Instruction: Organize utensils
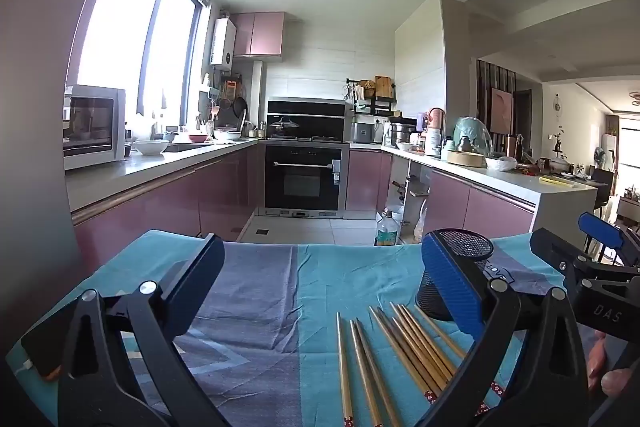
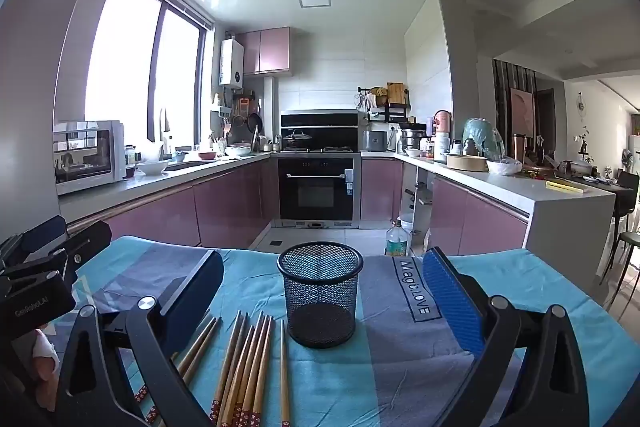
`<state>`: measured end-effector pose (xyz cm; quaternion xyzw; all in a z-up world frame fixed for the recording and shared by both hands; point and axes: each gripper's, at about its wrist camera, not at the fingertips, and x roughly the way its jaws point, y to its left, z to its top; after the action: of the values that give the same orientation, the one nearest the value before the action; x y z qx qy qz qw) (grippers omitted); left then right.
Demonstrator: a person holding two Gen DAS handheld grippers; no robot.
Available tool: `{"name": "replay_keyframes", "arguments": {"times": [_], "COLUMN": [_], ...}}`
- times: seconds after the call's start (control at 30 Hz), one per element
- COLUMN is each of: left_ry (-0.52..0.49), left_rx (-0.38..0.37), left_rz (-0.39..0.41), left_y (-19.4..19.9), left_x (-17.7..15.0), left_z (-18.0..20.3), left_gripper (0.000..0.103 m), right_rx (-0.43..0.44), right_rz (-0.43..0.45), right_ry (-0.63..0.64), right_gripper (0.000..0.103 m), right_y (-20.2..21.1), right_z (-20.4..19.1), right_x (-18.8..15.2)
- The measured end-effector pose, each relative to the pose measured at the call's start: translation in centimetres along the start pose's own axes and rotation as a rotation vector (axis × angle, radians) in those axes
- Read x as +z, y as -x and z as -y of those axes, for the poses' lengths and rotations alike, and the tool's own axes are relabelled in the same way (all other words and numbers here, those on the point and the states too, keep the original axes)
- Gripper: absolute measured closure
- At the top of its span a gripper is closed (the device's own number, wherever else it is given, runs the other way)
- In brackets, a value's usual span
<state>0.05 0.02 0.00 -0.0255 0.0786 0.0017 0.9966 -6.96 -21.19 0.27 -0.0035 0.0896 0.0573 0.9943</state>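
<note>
Chopsticks loose on the blue cloth nearest the cameras, fanned side by side, tips pointing away. Left gripper spread wide, nothing between its jaws. Right gripper equally wide, empty, hovering over the chopsticks. Just beyond, black mesh cup upright and empty. Farther off, pink kitchen cabinets and oven.

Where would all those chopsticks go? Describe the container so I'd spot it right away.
Start at the table covered with a blue patchwork cloth in the foreground. Just beyond the row of wooden chopsticks stands a black wire-mesh cup, upright and empty. It is the only upright, see-through thing on the cloth; the chopsticks all lie flat.
</note>
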Motion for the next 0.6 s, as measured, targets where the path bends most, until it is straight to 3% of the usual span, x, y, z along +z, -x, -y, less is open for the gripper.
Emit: {"name": "replay_keyframes", "arguments": {"times": [0.6], "left_ry": [-0.014], "left_rx": [-0.012], "left_rz": [0.015], "left_y": [0.9], "left_x": [0.3], "left_z": [0.8], "left_gripper": [0.006], "right_rx": [-0.028], "right_rz": [0.017], "right_ry": [0.000], "right_gripper": [0.006], "right_y": [1.6], "right_z": [0.1], "right_x": [0.5]}}
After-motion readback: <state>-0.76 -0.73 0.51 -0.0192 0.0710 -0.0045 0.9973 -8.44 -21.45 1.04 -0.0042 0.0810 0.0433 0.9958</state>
